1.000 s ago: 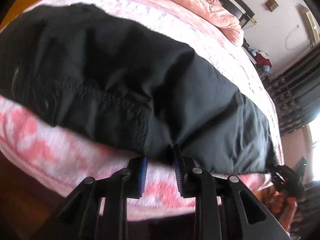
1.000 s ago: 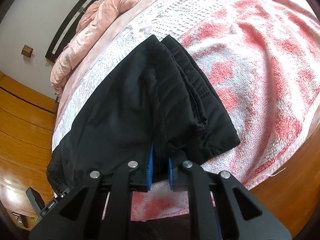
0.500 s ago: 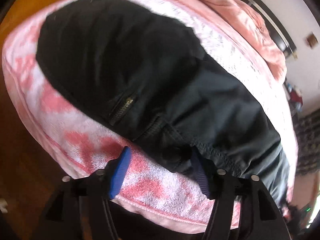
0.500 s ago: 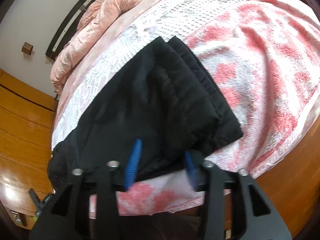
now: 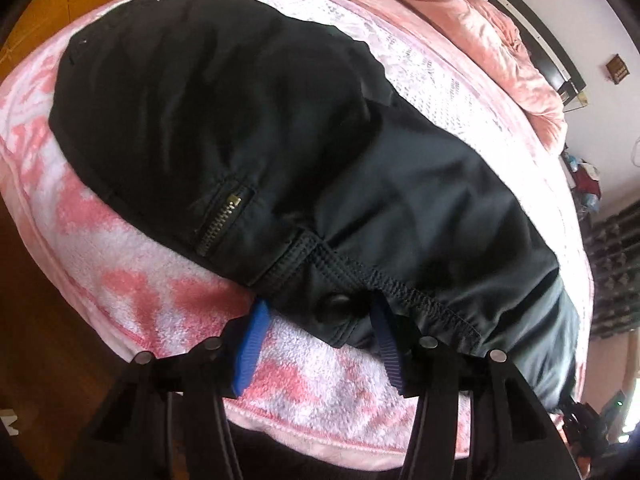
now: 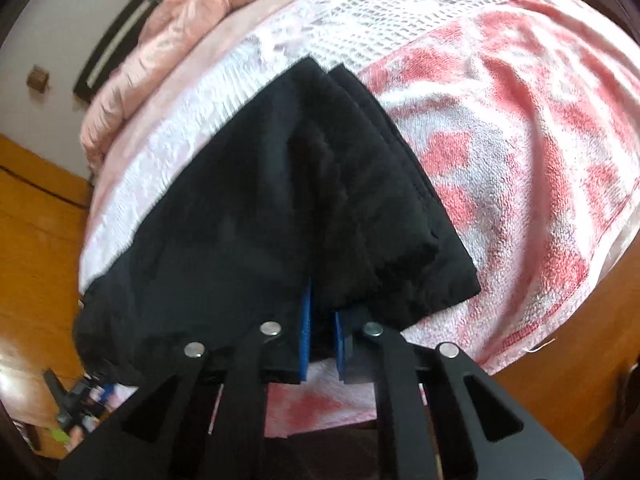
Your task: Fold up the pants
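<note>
Left jaws: on the left gripper (image 5: 320, 326) they stood apart and were closing, astride the waistband edge of the black pants (image 5: 280, 140); the snap button (image 5: 338, 305) lay between the blue pads (image 5: 250, 346), which did not yet press the cloth.
Right jaws: on the right gripper (image 6: 320, 320) they were clamped nearly together on the near edge of the pants (image 6: 280, 208), a fold of black fabric pinched between the pads.
Pants, near part: the near hem lay just past both sets of fingertips, touching them.
Zipper: a brass pocket zipper (image 5: 222, 220) sat beyond the button, angled away from the left gripper.
Long axis: the pants ran crosswise in front of both grippers, waist at the left gripper, leg cuffs past the right one.
Nearer hand: each was at the pants' near edge; neither looked closer.
Support: a pink-and-white towel blanket (image 5: 132, 280) lay under the pants, on the bed.
Far beyond the pants: a crumpled pink quilt (image 5: 472, 28) lay against the headboard.
Coming move, as judged: with both grips set, the near edge probably gets lifted and carried away over the pants.
</note>
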The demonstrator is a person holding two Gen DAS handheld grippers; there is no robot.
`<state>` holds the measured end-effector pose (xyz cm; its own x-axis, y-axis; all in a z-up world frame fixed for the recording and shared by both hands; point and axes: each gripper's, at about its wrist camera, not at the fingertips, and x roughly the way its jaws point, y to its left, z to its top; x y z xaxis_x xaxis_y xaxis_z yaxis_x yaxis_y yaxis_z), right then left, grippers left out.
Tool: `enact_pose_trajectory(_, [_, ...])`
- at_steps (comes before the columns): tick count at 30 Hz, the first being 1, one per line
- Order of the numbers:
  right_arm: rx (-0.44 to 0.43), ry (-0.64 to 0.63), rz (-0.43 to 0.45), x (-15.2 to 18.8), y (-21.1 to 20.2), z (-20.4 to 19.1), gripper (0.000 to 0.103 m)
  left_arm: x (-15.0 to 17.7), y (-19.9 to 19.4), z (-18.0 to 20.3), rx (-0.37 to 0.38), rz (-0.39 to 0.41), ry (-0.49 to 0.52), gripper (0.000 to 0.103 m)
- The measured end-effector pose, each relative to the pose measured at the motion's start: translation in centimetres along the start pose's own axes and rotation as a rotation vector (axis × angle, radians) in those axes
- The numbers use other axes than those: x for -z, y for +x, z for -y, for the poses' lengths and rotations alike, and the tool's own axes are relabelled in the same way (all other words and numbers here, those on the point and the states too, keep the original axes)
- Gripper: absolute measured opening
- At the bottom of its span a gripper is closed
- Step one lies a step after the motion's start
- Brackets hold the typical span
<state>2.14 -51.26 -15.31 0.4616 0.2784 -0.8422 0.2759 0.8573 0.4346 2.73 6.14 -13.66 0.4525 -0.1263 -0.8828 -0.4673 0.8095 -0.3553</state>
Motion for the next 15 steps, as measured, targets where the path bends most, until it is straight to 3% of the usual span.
enact_pose_trajectory(2, [0.027, -0.025, 0.013, 0.0, -0.9, -0.6, 0.029, -0.2, -0.6, -0.5, 0.004, 0.002, 0.023, 0.058])
enact_pose_trajectory(5, [0.076, -0.035, 0.065, -0.2, -2.8, -0.9, 0.044, -0.6, -2.0, -1.9, 0.007, 0.027, 0.023, 0.061])
enact_pose_trajectory(11, [0.206, -0.070, 0.208, -0.7, -6.9, -1.7, 0.048, -2.4, -4.7, -4.5, -0.053, 0.133, -0.005, 0.061])
enact_pose_trajectory(15, [0.080, -0.185, 0.200, -1.3, -6.9, -5.8, 0.052, -4.7, -5.2, -2.4, -0.012, 0.150, 0.067, 0.062])
